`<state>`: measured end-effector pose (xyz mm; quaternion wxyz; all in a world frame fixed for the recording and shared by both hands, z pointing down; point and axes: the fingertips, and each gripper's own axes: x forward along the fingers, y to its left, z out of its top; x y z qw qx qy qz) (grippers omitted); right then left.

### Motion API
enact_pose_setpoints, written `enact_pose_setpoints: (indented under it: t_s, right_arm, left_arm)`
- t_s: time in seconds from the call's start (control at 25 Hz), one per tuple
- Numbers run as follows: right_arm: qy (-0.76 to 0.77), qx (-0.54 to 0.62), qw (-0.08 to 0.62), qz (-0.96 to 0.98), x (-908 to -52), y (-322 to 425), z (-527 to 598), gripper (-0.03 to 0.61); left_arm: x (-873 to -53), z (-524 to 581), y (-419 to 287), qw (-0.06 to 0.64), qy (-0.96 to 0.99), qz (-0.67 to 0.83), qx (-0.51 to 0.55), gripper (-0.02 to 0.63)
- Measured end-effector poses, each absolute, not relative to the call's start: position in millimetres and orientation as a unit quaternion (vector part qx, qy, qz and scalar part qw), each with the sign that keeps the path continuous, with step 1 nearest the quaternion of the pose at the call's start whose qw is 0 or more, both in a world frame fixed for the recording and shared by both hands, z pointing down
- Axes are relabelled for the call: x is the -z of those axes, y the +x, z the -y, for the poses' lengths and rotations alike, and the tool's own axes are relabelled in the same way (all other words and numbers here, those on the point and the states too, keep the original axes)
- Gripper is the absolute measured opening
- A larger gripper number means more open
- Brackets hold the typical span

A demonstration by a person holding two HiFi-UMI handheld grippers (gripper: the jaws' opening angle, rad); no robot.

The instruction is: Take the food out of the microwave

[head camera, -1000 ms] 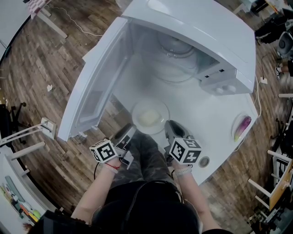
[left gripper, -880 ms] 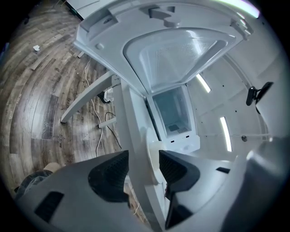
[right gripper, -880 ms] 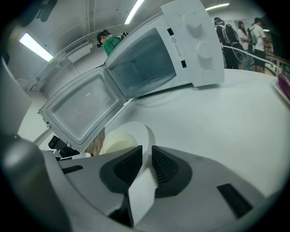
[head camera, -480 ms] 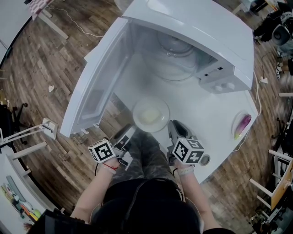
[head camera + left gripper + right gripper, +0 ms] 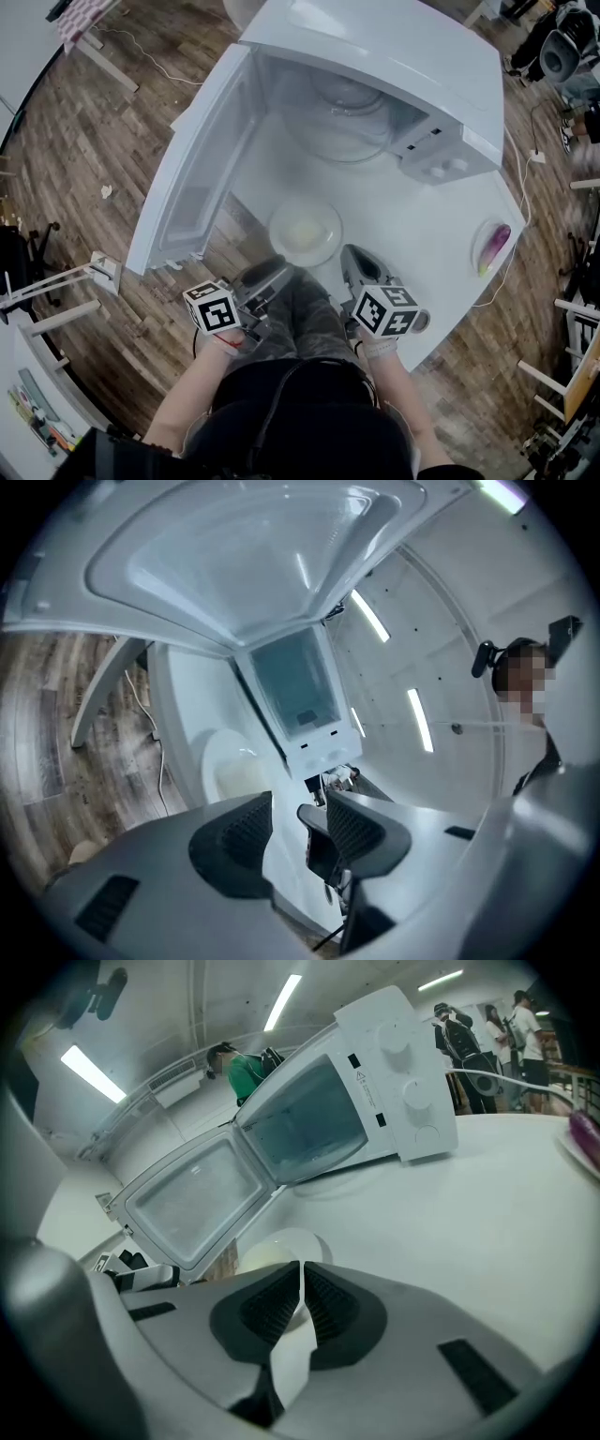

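Bowl of food [image 5: 305, 232] on white table [image 5: 441, 234] before open microwave [image 5: 375, 84], left gripper [image 5: 295, 819] spread, empty, right gripper [image 5: 301, 1299] just closing, nearly together, nothing between

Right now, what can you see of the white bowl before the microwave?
The white bowl is round, shallow and glossy, like ceramic or plastic. It stands upright on the white table, just outside the open microwave, near the table's front edge. Pale yellowish food lies in its middle.
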<state>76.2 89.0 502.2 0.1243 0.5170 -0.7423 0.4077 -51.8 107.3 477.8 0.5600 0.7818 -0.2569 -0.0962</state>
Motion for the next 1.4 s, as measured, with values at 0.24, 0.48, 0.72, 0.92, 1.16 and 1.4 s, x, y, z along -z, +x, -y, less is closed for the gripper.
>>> enact_pose_setpoints:
  t_s: [0.24,0.48,0.72,0.92,1.16,1.4]
  right_arm:
    - [0.503,-0.407,0.104,0.756,-492.0,70.2,-95.8,0.021]
    - [0.478,-0.399,0.092,0.777,-479.8,59.3,-101.4,0.018]
    - [0.458,-0.385,0.076,0.798,-465.2,52.4,-103.5,0.018]
    - [0.448,-0.366,0.072,0.812,-455.0,48.4,-104.1,0.018]
    - [0.44,-0.338,0.06,0.83,-440.0,41.6,-102.4,0.018]
    - [0.438,-0.319,0.048,0.839,-426.9,39.4,-96.3,0.018]
  left_arm:
    - [-462.0,-97.1,-42.0,0.547,0.795,0.238,0.112,0.019]
    - [-452.5,-91.6,-29.9,0.535,0.808,0.224,0.104,0.011]
    - [-438.0,-87.3,-22.9,0.485,0.839,0.232,0.084,0.011]
    - [-431.2,-84.3,-18.0,0.432,0.868,0.238,0.051,0.011]
    - [-421.1,-77.3,-15.4,0.41,0.878,0.24,0.052,0.011]
    - [-409.1,-73.5,-8.8,0.395,0.888,0.228,0.059,0.011]
